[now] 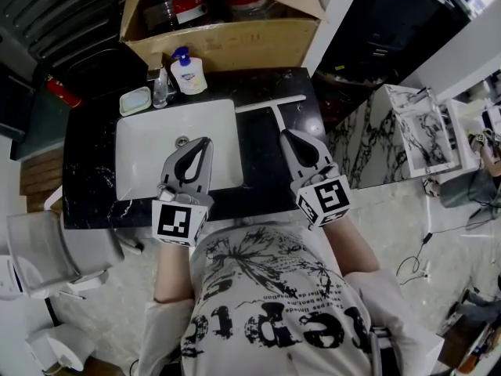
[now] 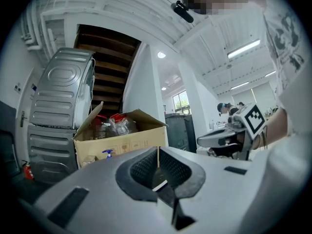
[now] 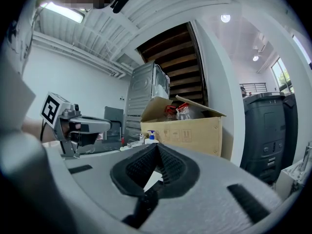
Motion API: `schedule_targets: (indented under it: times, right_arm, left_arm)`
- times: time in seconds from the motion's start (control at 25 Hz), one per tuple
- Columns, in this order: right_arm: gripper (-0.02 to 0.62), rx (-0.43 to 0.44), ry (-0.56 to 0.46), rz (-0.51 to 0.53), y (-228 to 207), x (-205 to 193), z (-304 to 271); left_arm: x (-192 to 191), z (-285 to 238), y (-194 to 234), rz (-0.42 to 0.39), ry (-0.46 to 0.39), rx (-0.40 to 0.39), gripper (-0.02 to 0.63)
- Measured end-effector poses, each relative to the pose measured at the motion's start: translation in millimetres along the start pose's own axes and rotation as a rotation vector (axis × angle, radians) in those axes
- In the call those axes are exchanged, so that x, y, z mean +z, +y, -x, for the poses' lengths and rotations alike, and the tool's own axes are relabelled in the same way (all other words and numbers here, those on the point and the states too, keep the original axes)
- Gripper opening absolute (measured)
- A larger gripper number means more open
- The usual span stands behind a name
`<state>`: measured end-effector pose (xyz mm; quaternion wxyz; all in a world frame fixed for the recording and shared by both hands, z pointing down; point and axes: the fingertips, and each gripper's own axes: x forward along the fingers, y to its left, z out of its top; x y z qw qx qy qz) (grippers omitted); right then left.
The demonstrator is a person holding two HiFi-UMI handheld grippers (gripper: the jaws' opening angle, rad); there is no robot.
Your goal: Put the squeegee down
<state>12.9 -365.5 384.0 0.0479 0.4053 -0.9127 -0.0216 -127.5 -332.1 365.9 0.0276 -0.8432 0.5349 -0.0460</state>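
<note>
The white T-shaped squeegee (image 1: 272,106) lies flat on the black counter (image 1: 86,171), to the right of the white sink (image 1: 149,143). Its handle runs toward me and ends just at the tip of my right gripper (image 1: 286,134). I cannot tell whether they touch. The right gripper (image 3: 157,145) is shut, its tips meeting with nothing between them. My left gripper (image 1: 206,142) hangs over the sink's near right part and is also shut and empty (image 2: 158,149). Both point level toward the back of the counter.
An open cardboard box (image 1: 223,41) with bottles stands at the back of the counter. A soap pump bottle (image 1: 189,73), a small clear bottle (image 1: 160,88) and a soap dish (image 1: 135,100) sit behind the sink. A marble-topped stand (image 1: 376,139) is to the right.
</note>
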Motion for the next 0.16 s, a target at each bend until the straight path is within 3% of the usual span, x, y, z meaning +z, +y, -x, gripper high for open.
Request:
schedule_targets:
  times: [0.16]
  right_arm:
    - [-0.008, 0.0, -0.005, 0.0, 2.7, -0.6, 0.3]
  left_arm:
    - [2.3, 2.7, 1.7, 0.0, -0.008, 0.006, 0.011]
